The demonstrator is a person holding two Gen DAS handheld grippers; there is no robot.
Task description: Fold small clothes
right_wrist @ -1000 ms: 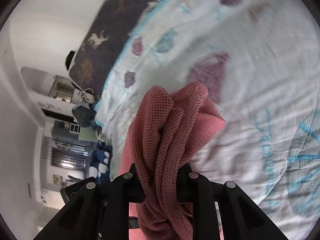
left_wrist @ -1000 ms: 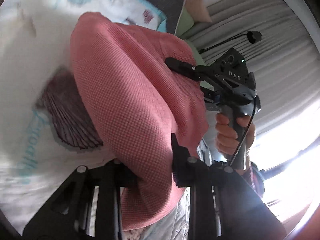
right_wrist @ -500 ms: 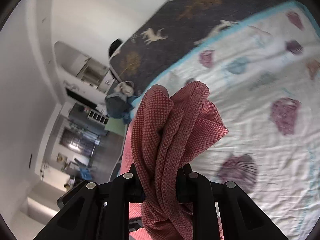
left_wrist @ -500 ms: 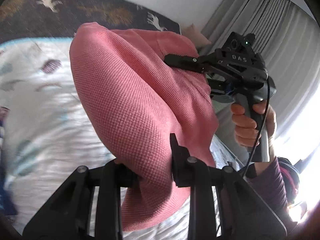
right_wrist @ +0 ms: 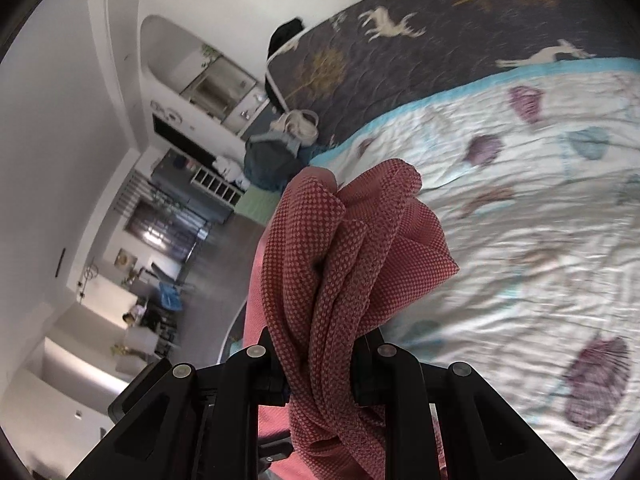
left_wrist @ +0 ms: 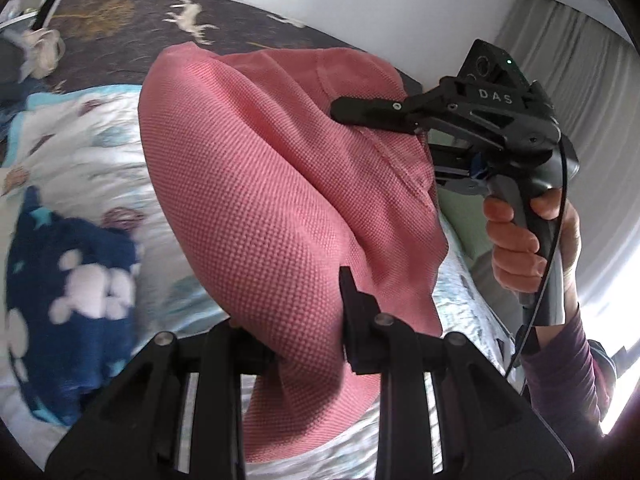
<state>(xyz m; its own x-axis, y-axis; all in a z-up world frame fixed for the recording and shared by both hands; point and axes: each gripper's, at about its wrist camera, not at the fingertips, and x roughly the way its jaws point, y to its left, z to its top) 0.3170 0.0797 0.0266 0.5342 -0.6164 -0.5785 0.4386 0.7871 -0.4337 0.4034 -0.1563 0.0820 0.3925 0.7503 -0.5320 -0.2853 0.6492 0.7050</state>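
A pink waffle-knit garment [left_wrist: 260, 184] hangs in the air above the bed, held by both grippers. My left gripper [left_wrist: 292, 332] is shut on its lower edge. My right gripper [left_wrist: 360, 114] shows in the left wrist view at the upper right, shut on the garment's far edge, with the person's hand on its handle. In the right wrist view the right gripper [right_wrist: 320, 364] is shut on a bunched fold of the pink garment [right_wrist: 344, 264]. The cloth hides the fingertips in both views.
A white quilt with purple and teal prints [right_wrist: 540, 208] covers the bed below. A dark blanket with deer [right_wrist: 440, 40] lies at its far end. A navy garment with white patches [left_wrist: 68, 304] lies on the quilt at left. Grey curtains [left_wrist: 592, 92] hang at right.
Both grippers have swung with the garment, so the views turned from the quilt toward the bed's far end and the room. The navy garment came into the left view. Both grips are unchanged.
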